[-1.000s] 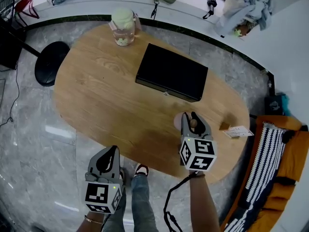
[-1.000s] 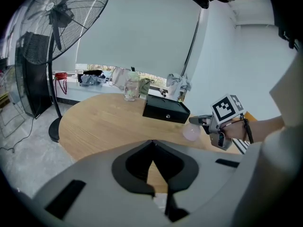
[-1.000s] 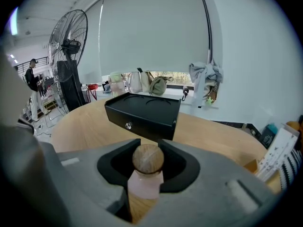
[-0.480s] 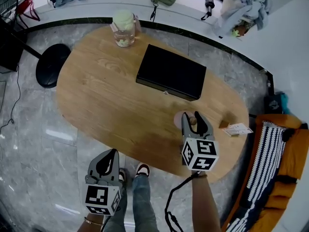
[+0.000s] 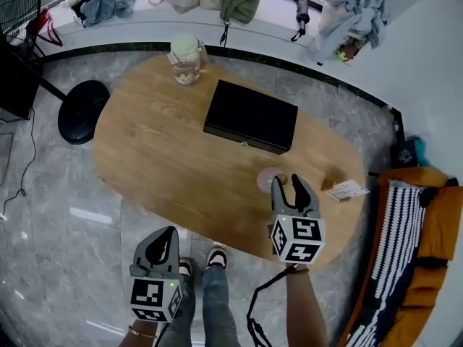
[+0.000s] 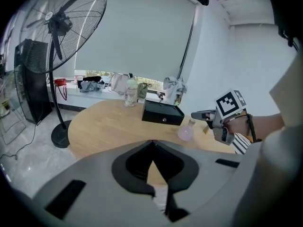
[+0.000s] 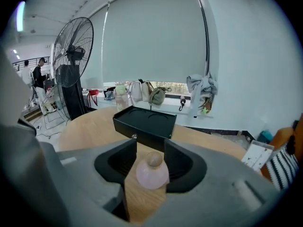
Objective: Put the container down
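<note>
Wood table (image 5: 159, 150) with pink flask (image 5: 269, 179), grey marble floor (image 5: 51, 215) around

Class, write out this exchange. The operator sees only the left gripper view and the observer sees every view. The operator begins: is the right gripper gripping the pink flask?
Observer: No. The right gripper view shows that the right gripper has just been opening. Its jaws stand wide, with the pink flask between them.
Operator: What is on top of the black box?
Observer: The right gripper view shows two round recesses in the top of the black box.
Operator: Where is my left gripper?
Observer: The head view shows the left gripper off the wooden table, over the floor beside the person's shoes.
</note>
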A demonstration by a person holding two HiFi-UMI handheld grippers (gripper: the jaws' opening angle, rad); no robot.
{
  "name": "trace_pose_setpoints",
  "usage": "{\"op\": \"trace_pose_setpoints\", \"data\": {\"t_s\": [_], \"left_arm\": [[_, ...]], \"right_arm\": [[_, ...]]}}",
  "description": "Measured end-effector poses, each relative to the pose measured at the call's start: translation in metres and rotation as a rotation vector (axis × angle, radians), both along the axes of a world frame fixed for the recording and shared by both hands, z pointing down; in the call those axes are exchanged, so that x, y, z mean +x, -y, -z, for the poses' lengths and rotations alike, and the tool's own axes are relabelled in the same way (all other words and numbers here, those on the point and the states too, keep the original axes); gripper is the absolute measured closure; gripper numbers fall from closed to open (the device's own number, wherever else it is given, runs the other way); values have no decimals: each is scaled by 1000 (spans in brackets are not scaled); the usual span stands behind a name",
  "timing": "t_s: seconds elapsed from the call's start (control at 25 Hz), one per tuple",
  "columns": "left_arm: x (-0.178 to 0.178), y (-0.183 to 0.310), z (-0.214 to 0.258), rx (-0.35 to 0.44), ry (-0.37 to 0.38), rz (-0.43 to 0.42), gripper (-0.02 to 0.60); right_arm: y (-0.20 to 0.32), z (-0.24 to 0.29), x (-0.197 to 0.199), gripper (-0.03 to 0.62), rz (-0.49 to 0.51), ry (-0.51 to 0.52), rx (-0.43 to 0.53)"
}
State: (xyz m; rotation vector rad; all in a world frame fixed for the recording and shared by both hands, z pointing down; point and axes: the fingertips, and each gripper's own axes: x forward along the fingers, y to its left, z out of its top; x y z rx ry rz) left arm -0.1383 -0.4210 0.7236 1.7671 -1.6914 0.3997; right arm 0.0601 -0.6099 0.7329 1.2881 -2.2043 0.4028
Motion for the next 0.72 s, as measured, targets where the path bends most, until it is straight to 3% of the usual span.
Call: {"op": "trace_pose_setpoints", "data": {"t_s": [0.16,0.4,0.56,0.72], "left_arm": [[2,3,29,35,3,-15,584],[10,10,84,80,5,-48,584],[18,16,129,124,-1,-94,584],[39,24,181,179,6,-158,584]], "right_arm": [[-20,36,9,430,-33,-25,37],[-63,99,36,431,-129,20,45],[-95,142,54,456,-235,85,41],[-120,201,78,527,-329,113,101]]}}
